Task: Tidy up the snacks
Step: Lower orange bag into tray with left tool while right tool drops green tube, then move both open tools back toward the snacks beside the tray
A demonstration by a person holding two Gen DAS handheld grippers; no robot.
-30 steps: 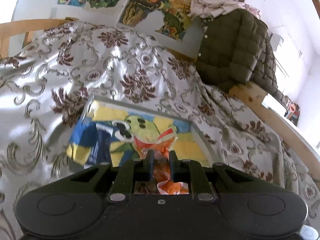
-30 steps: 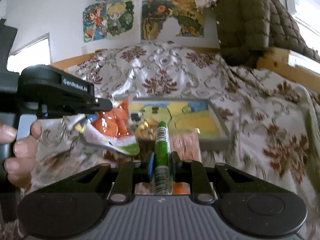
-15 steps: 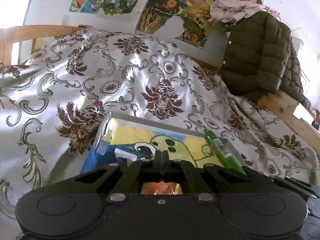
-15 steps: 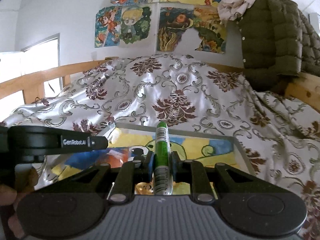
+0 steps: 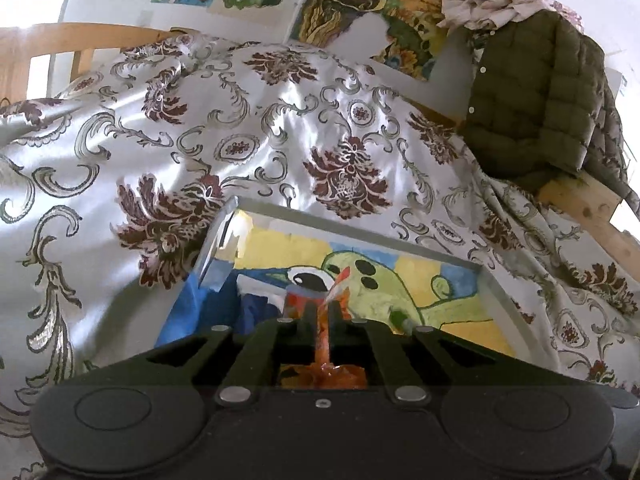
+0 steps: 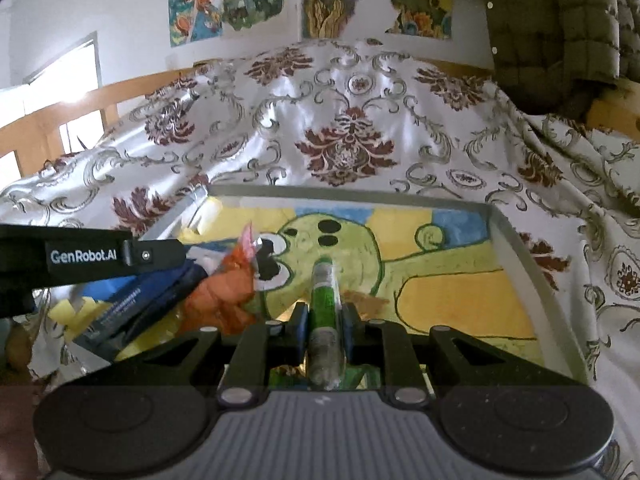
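A grey tray (image 5: 360, 224) with a green frog painting on its floor lies on the patterned bedspread. My left gripper (image 5: 323, 312) hangs over the tray's near left part, pinching a crinkled orange snack packet (image 5: 325, 344); its jaws are opening slightly. From the right wrist, that left gripper (image 6: 180, 254) comes in from the left, with the orange packet (image 6: 228, 292) hanging by a dark blue packet (image 6: 152, 300). My right gripper (image 6: 325, 312) is shut on a slim green tube snack (image 6: 324, 280), which points forward over the tray (image 6: 360, 196). The tube's tip (image 5: 398, 316) shows beside my left gripper.
The shiny floral bedspread (image 5: 240, 128) rises behind the tray. A dark green quilted jacket (image 5: 536, 96) hangs at the back right over a wooden rail (image 5: 580, 204). Posters (image 6: 228, 0) cover the wall. A person's hand (image 6: 16, 352) shows at the lower left.
Both grippers have moved forward and down over the tray, which now fills more of each view. The orange packet and the green tube stayed gripped.
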